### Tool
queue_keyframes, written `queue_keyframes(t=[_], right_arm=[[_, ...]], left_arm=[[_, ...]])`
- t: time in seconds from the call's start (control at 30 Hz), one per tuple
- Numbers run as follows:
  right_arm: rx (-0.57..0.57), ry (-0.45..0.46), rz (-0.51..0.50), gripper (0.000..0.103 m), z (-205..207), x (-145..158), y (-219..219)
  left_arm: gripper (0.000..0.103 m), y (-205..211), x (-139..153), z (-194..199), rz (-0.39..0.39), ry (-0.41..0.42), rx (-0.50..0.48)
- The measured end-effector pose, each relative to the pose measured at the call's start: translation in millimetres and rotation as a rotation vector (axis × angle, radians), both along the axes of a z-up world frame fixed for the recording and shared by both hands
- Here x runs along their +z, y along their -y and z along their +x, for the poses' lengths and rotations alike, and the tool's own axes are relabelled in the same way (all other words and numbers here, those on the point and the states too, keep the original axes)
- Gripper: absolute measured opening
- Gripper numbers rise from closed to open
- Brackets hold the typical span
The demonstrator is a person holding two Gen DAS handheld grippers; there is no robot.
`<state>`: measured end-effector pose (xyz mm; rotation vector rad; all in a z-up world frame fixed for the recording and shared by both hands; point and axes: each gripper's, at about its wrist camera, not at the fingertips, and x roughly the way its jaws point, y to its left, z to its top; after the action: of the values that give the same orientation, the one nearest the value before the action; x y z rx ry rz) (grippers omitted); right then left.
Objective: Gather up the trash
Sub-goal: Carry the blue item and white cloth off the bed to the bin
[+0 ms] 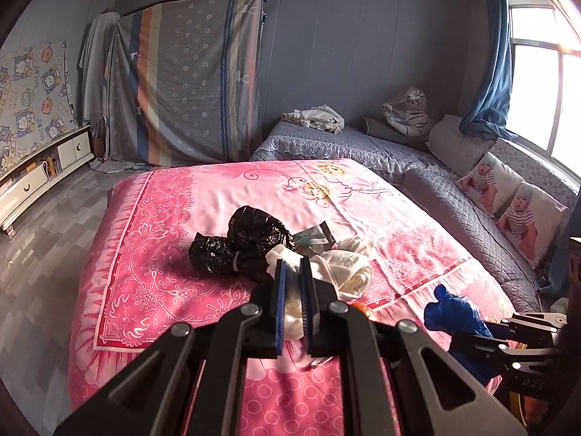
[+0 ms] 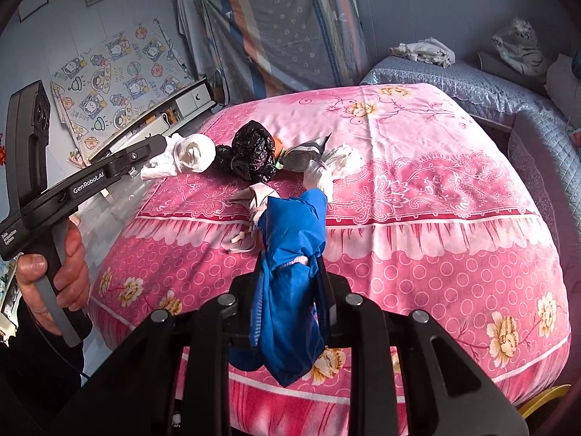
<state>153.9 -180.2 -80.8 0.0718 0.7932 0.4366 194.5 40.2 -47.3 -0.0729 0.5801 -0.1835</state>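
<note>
The pink bed (image 2: 435, 189) carries the trash near its middle. Black bags (image 1: 236, 247) lie side by side, long axis running left-right. The right gripper (image 2: 290, 290) is clamped on a blue bag (image 2: 290, 254) hanging lengthwise along its fingers. The left gripper (image 1: 292, 283) pinches a white wad (image 2: 189, 156) off the bed.

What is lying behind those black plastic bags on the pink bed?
Behind the black bags lie an orange object, mostly hidden, a grey foil wrapper and crumpled white paper, all on the pink bedspread. Anything beneath the bags is covered.
</note>
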Motion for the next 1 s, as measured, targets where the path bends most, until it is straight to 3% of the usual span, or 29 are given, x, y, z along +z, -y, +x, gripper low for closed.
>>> queue_keyframes(t=[1.0], right_arm=[[-0.254,0.227,0.032,0.022,-63,74,109]], left_arm=[[0.007,108,72,-65,-0.037,0.18,-0.277]])
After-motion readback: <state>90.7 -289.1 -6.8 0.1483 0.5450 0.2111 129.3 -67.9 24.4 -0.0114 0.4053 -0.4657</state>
